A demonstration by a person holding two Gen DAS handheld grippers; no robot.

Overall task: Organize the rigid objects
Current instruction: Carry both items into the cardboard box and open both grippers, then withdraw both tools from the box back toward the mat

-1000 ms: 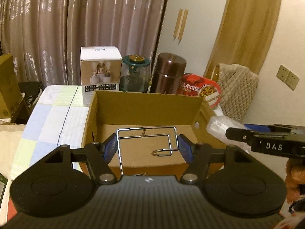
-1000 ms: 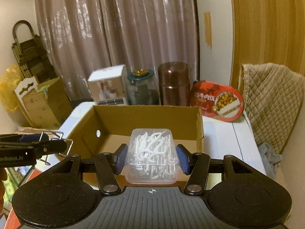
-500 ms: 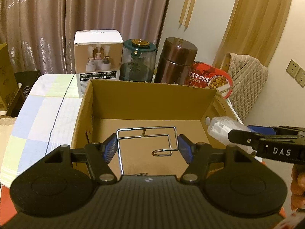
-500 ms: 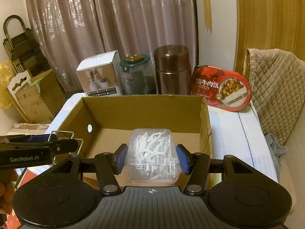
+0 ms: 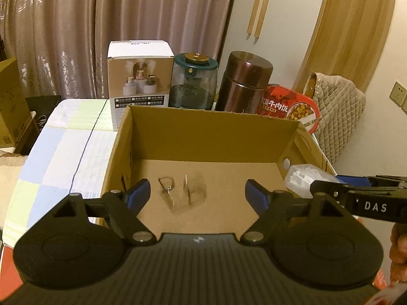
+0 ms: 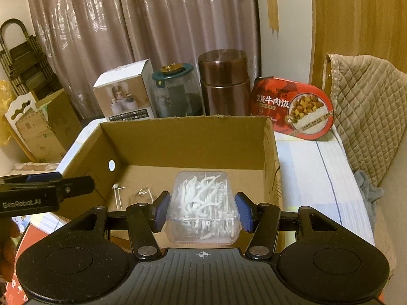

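Observation:
An open cardboard box [image 5: 213,129] stands on the table in front of both grippers. A thin metal wire rack [image 5: 166,185], blurred in motion, is on or just above the box floor; it also shows in the right wrist view as the wire rack [image 6: 118,195]. Above it my left gripper [image 5: 197,193] has its jaws opening, and the pads touch nothing. My right gripper [image 6: 202,211] is shut on a clear plastic case of white floss picks [image 6: 203,198], held over the box's near right part. The case [image 5: 302,175] peeks in at the right of the left wrist view.
Behind the box stand a white product carton [image 5: 138,81], a green-lidded glass jar [image 5: 194,81], a brown metal canister [image 5: 244,81] and a red food tub [image 5: 290,106]. A quilted cover [image 5: 338,117] lies at the right. A checkered cloth [image 5: 63,147] covers the table.
The left gripper has opened and the wire rack has dropped from its pads into the box. Both grippers have come lower and closer to the box. The right gripper still holds the case.

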